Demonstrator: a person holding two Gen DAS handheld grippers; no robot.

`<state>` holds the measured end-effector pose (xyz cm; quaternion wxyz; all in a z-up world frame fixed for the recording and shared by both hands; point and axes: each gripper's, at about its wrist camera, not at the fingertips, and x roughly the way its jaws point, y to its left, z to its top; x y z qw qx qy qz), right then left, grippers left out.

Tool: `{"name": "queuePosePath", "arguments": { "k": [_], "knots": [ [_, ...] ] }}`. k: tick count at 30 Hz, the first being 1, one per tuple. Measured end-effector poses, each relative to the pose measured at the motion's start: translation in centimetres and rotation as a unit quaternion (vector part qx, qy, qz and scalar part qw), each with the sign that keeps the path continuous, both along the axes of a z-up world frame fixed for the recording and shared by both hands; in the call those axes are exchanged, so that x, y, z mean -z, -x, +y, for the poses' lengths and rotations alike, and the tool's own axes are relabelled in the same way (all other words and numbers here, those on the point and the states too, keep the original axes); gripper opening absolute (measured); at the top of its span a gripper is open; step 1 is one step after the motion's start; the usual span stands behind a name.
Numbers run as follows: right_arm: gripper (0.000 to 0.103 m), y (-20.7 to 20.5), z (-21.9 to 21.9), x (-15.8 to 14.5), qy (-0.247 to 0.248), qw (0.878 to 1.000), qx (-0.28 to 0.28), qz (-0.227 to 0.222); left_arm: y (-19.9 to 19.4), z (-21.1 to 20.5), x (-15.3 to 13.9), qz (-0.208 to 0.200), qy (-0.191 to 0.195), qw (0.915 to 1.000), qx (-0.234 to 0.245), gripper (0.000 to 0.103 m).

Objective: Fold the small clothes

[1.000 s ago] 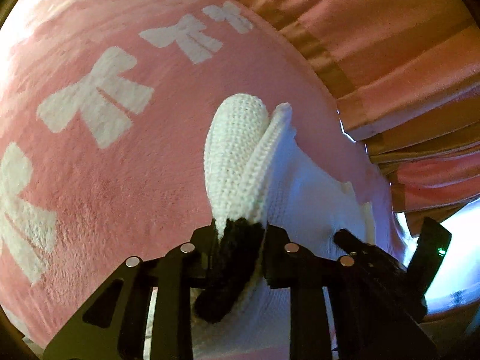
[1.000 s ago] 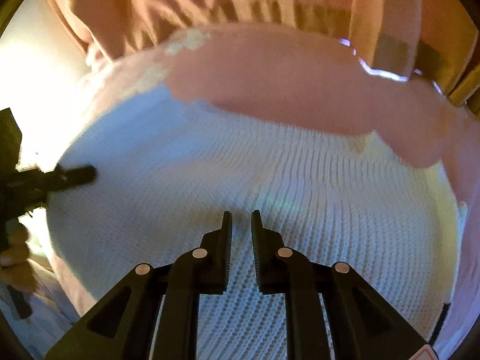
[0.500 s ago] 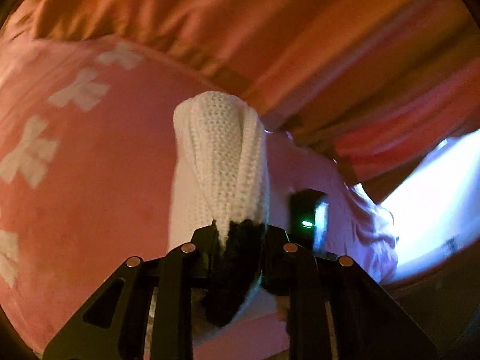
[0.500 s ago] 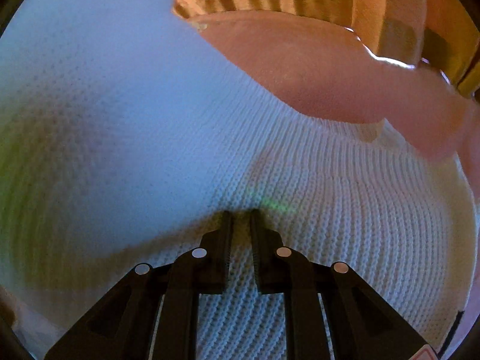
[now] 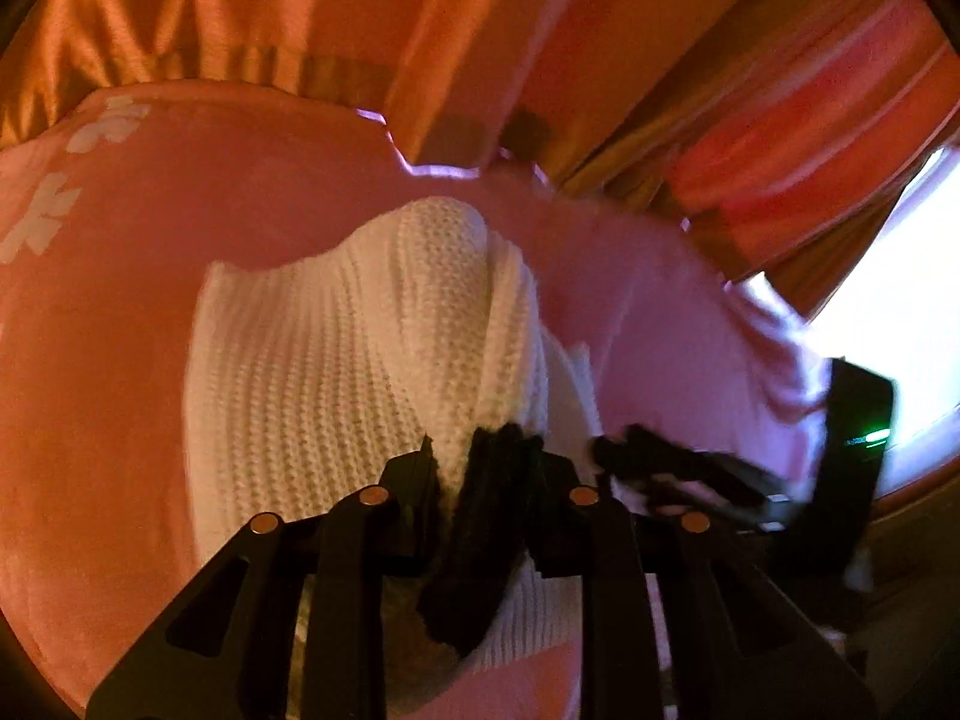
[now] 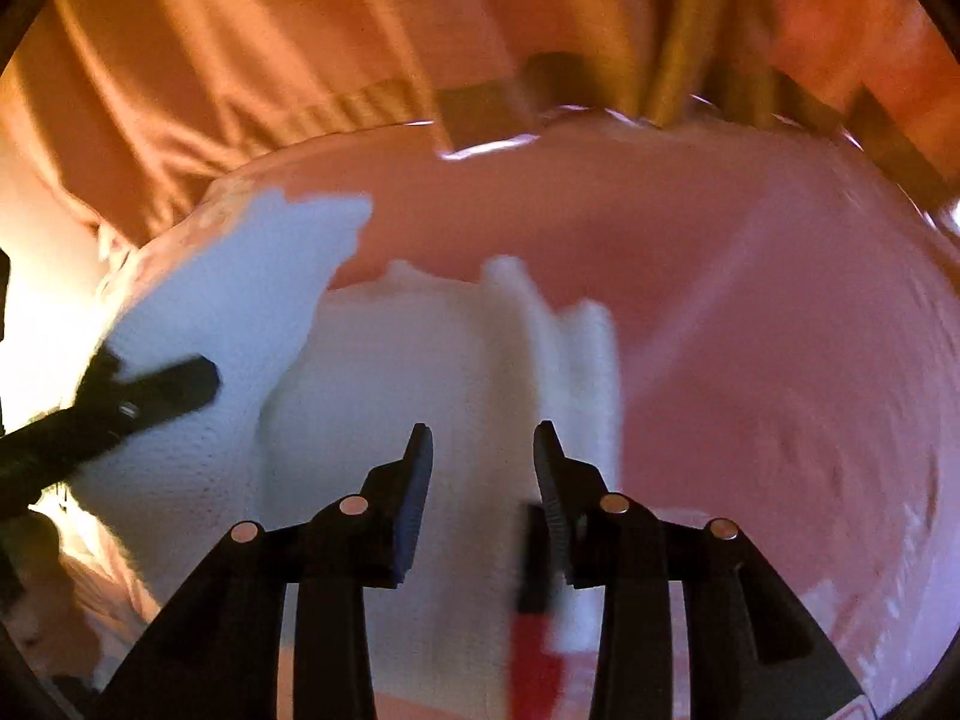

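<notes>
A white knit garment with a black fuzzy trim lies on a pink blanket. My left gripper is shut on the garment's trimmed edge and holds a raised fold of it over the rest. In the right wrist view the garment lies blurred below my right gripper, which is open and holds nothing. The left gripper shows at the left there, pinching the lifted white flap. The right gripper shows at the right in the left wrist view.
Orange-pink striped curtains hang behind the blanket's far edge. White bow prints mark the blanket at the left. A bright window is at the right. A red and black tag shows by the right finger.
The left gripper has carried the garment's edge across, laying the fold over the rest. The right gripper has opened its jaws and pulled back from the knit.
</notes>
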<state>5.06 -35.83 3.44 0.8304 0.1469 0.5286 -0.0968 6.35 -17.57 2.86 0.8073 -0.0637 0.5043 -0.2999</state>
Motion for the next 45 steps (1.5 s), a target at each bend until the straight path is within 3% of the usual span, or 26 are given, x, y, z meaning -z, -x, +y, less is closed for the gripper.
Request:
{"name": "queuePosePath", "arguments": {
  "k": [2, 5, 7, 10, 14, 17, 20, 22, 25, 27, 29, 31, 35, 37, 40, 43, 45],
  "knots": [
    [0.035, 0.2, -1.1, 0.3, 0.0, 1.0, 0.007, 0.005, 0.7, -1.4, 1.3, -0.01, -0.016, 0.9998, 0.007, 0.039],
    [0.035, 1.5, -2.3, 0.5, -0.003, 1.0, 0.015, 0.005, 2.3, -2.0, 1.9, -0.016, -0.005, 0.9994, 0.031, 0.061],
    [0.037, 2.4, -2.4, 0.1, -0.01, 1.0, 0.018, -0.004, 3.1, -0.9, 0.7, -0.027, 0.01, 0.9987, 0.041, 0.064],
    [0.05, 2.9, -2.2, -0.9, -0.041, 0.999, 0.016, -0.031, 3.3, 3.2, -2.4, -0.055, 0.055, 0.9968, 0.022, 0.087],
    [0.077, 2.0, 0.1, -1.6, -0.093, 0.994, -0.014, -0.054, 2.3, 8.8, -4.5, -0.113, 0.059, 0.9909, -0.042, 0.089],
    [0.078, 0.8, 2.5, -0.6, -0.111, 0.992, -0.039, -0.034, 1.8, 11.2, -3.7, -0.155, -0.005, 0.9832, -0.097, 0.089],
    [0.078, -0.5, 4.2, 1.4, -0.126, 0.991, -0.047, -0.007, 1.5, 11.4, -2.7, -0.176, -0.061, 0.976, -0.114, 0.089],
    [0.078, -1.4, 4.8, 2.7, -0.131, 0.99, -0.047, 0.014, 1.5, 11.2, -2.2, -0.173, -0.069, 0.9769, -0.105, 0.089],
    [0.08, -2.2, 5.2, 4.8, -0.181, 0.982, -0.04, 0.041, 1.8, 11.0, -1.4, -0.161, -0.067, 0.9807, -0.089, 0.089],
    [0.077, -2.6, 5.7, 5.4, -0.192, 0.98, -0.043, 0.041, 1.9, 11.1, -0.9, -0.15, -0.071, 0.983, -0.079, 0.089],
    [0.028, -2.8, 6.6, 5.1, -0.175, 0.983, -0.049, 0.029, 2.3, 11.1, -0.6, -0.144, -0.073, 0.9842, -0.073, 0.089],
    [0.023, -3.0, 6.9, 3.8, -0.168, 0.984, -0.054, 0.006, 2.7, 11.3, -0.5, -0.141, -0.07, 0.9851, -0.069, 0.089],
    [0.021, -1.7, 6.2, -2.9, -0.175, 0.978, -0.077, -0.09, 3.1, 11.4, -0.8, -0.138, -0.058, 0.9866, -0.064, 0.089],
    [0.021, -0.3, 5.2, -4.7, -0.132, 0.983, -0.072, -0.104, 3.2, 11.1, -0.7, -0.137, -0.054, 0.9874, -0.058, 0.089],
    [0.023, 0.2, 3.0, -1.7, -0.068, 0.996, -0.058, -0.025, 3.2, 10.1, 0.2, -0.131, -0.069, 0.9878, -0.047, 0.089],
    [0.026, 0.1, 1.4, 4.7, -0.074, 0.993, -0.044, 0.077, 3.0, 9.1, 1.1, -0.119, -0.084, 0.9885, -0.04, 0.089],
    [0.031, 0.5, 1.4, 4.3, -0.08, 0.994, -0.047, 0.06, 3.0, 8.7, 1.5, -0.111, -0.085, 0.9896, -0.034, 0.089]
  ]
}}
